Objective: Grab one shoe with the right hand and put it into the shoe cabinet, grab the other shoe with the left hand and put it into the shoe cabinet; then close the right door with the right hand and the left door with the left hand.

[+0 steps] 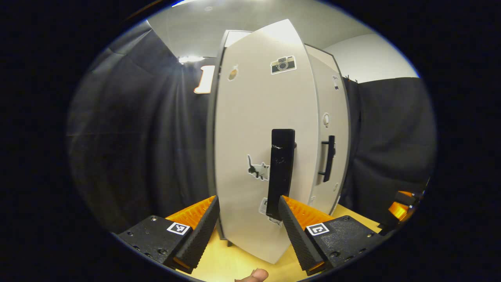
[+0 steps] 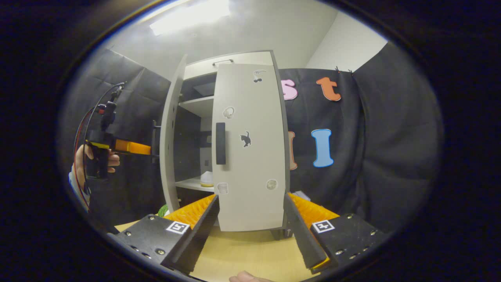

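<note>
In the left gripper view, the left gripper point(image 1: 248, 203) fills the bottom centre of the frame with its 2 fingers spread wide apart, gripping nothing. In the right gripper view, the right gripper point(image 2: 250, 201) sits at the bottom centre, fingers likewise parted. At the left edge of that view, a hand point(image 2: 87, 159) holds the left gripper level, pointing rightward.

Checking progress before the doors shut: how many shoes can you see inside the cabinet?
1. A pale shoe sits on the lower shelf, seen through the gap beside the closed right door. The other may be hidden behind that door.
</note>
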{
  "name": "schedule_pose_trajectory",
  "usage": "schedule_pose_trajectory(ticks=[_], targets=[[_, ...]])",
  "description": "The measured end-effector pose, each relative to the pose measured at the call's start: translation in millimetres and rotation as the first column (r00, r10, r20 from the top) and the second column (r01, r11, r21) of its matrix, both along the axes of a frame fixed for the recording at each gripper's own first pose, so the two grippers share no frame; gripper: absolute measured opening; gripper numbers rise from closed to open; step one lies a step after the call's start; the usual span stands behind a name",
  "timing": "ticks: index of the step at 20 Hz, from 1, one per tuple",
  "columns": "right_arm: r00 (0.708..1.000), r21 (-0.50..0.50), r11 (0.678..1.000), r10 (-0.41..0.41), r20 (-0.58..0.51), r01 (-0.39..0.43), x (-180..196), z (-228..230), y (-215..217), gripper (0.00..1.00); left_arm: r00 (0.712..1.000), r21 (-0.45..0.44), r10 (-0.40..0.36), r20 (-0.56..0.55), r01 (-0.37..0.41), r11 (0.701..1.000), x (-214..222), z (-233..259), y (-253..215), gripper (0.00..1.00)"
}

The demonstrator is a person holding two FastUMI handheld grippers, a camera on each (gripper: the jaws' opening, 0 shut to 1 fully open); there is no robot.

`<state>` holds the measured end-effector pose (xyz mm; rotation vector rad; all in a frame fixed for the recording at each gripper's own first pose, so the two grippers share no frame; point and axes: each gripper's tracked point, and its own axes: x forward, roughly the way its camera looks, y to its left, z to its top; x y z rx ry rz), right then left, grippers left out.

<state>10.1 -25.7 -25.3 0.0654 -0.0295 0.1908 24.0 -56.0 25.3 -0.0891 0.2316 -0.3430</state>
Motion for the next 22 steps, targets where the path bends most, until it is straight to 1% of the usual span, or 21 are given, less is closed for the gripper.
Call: schedule_pose_trajectory(ticks=[2,4,6,7,8,9,10,11,14,15,16,19,20,22], targets=[[1.0,0.002,1.0,-0.014,-0.023,0.014,4,-4,-3,0.98,1.0,-0.041,-0.026,-0.012,0.025,0.999,6,0,-21,0.93],[0.999,0.007,1.0,-0.014,-0.033,0.015,2,-13,-3,0.98,0.999,-0.036,-0.05,0.001,0.05,0.998,1,-2,-29,0.93],[0.999,0.006,1.0,-0.02,-0.038,0.02,4,-14,-3,0.98,1.0,-0.003,-0.031,0.007,0.031,1.0,-4,-4,-25,0.93],[0.999,0.008,1.0,-0.023,-0.041,0.024,4,-15,-3,0.98,1.0,0.0,-0.022,0.008,0.022,1.0,-6,-6,-23,0.88],[0.999,0.01,1.0,-0.022,-0.043,0.023,4,-15,-3,0.98,1.0,0.007,-0.015,0.004,0.015,1.0,-6,-9,-23,0.93],[0.999,0.013,1.0,-0.02,-0.045,0.02,3,-15,-2,0.98,1.0,0.011,-0.007,0.003,0.007,1.0,-10,-10,-19,0.93],[0.999,0.015,1.0,-0.019,-0.047,0.02,3,-15,-2,0.98,1.0,0.012,-0.005,0.004,0.005,1.0,-14,-9,-17,0.88],[0.999,0.015,1.0,-0.019,-0.048,0.019,3,-15,-2,0.98,1.0,0.018,-0.011,0.012,0.01,1.0,-17,-8,-15,0.93],[0.999,0.009,1.0,-0.017,-0.044,0.017,2,-11,0,0.98,0.999,0.031,0.001,0.047,-0.002,1.0,-26,-1,-5,0.93],[0.999,0.006,1.0,-0.013,-0.038,0.014,1,-9,2,0.98,0.998,0.037,0.007,0.056,-0.009,0.999,-29,0,-1,0.88],[0.999,0.002,1.0,-0.009,-0.031,0.009,1,-7,4,0.98,0.998,0.032,0.024,0.054,-0.026,0.999,-33,0,5,0.93],[1.0,-0.018,1.0,-0.006,-0.026,0.005,4,-7,16,0.98,0.996,0.005,0.044,0.072,-0.044,0.999,-46,6,12,0.94],[1.0,-0.024,1.0,-0.001,-0.03,0.0,5,-7,21,0.98,0.995,0.009,0.061,0.081,-0.062,0.998,-48,7,17,0.94],[0.999,-0.036,0.999,0.016,-0.037,-0.017,2,-8,31,0.98,0.987,0.021,0.123,0.1,-0.126,0.992,-51,8,33,0.95]])
